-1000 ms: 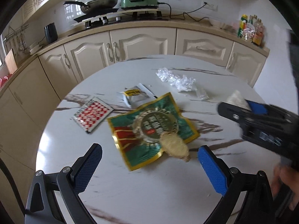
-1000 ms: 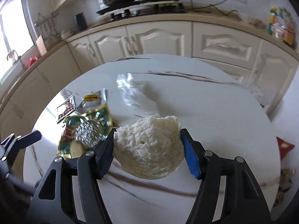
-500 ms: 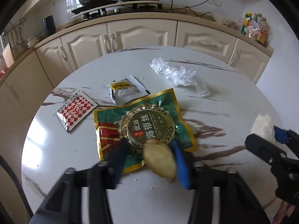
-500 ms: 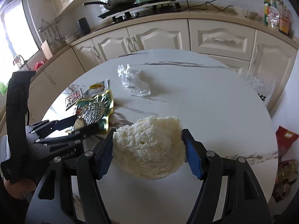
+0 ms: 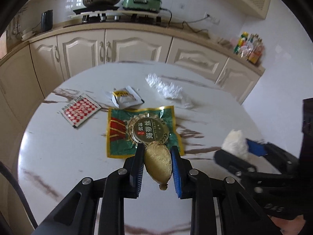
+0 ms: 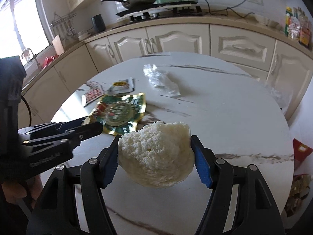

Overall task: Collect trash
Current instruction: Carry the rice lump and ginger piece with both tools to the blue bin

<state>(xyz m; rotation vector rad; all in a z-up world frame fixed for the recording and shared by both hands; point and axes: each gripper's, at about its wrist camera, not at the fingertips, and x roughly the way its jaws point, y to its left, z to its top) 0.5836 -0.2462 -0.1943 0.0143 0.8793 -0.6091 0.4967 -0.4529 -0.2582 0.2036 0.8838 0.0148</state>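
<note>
A gold, crinkled foil wrapper (image 5: 157, 162) sits between the blue pads of my left gripper (image 5: 157, 147); the jaws are closing and both pads press on it. It hangs just in front of a green and gold snack packet (image 5: 140, 129) that lies flat on the round marble table (image 5: 58, 156). My right gripper (image 6: 155, 139) is shut on a white, crumbly piece of bun (image 6: 156, 156), held above the table's near right side. Seen from the right wrist, the left gripper (image 6: 92, 124) reaches the green packet (image 6: 119, 111) from the left.
A red-and-white chequered packet (image 5: 80, 110), a white and yellow sachet (image 5: 126, 98) and crumpled clear plastic (image 5: 168, 87) lie farther back on the table. Cream cabinets and a counter with a stove stand behind. A red packet (image 6: 301, 150) lies on the floor, right.
My left gripper went from wide open to closed around the gold wrapper at the green packet's near edge. The right gripper kept the bun and shifted a little over the table.
</note>
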